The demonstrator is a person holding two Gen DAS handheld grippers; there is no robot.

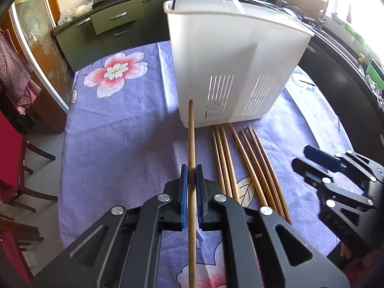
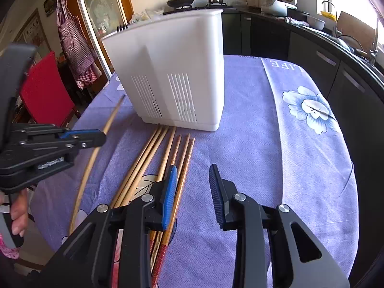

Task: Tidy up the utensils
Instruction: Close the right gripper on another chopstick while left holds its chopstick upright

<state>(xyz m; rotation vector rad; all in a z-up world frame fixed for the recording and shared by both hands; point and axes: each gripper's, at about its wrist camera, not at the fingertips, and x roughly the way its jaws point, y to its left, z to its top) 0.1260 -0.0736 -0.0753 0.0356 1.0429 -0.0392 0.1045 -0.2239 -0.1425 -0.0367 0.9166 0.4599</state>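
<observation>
Item: left gripper (image 1: 191, 180). Its blue-padded jaws were clenched on a single wooden chopstick (image 1: 191, 144), gripped partway along the shaft; the stick pointed away toward the far side, its tip showing in front of the lower wall of the white holder (image 1: 230, 55) (whether tip and wall touched could not be told). In the right wrist view the same gripper (image 2: 102, 135) sat at the left, the stick (image 2: 96, 153) running through it, and it looked lifted off the cloth.

Item: right gripper (image 2: 193, 189). Jaws stood released, wide apart, nothing between them; its left pad (image 2: 169, 199) hung over the rightmost of the loose sticks. In the left wrist view it showed at the right edge (image 1: 303, 157).

Item: loose chopsticks (image 1: 240, 160), seven counted, lying side by side on the cloth, far ends near the foot of the holder, to the right of the held stick. In the right wrist view (image 2: 153, 163) the right-hand three had patterned tips and red near ends.

Item: white utensil holder (image 2: 172, 72), plastic, tall, slotted vents low on its near wall, standing upright on the table.

Item: tablecloth (image 1: 115, 132), purple, floral print.

Surroundings: red chair (image 2: 45, 91) at the left; dark kitchen cabinets (image 1: 115, 26) at the far side.
</observation>
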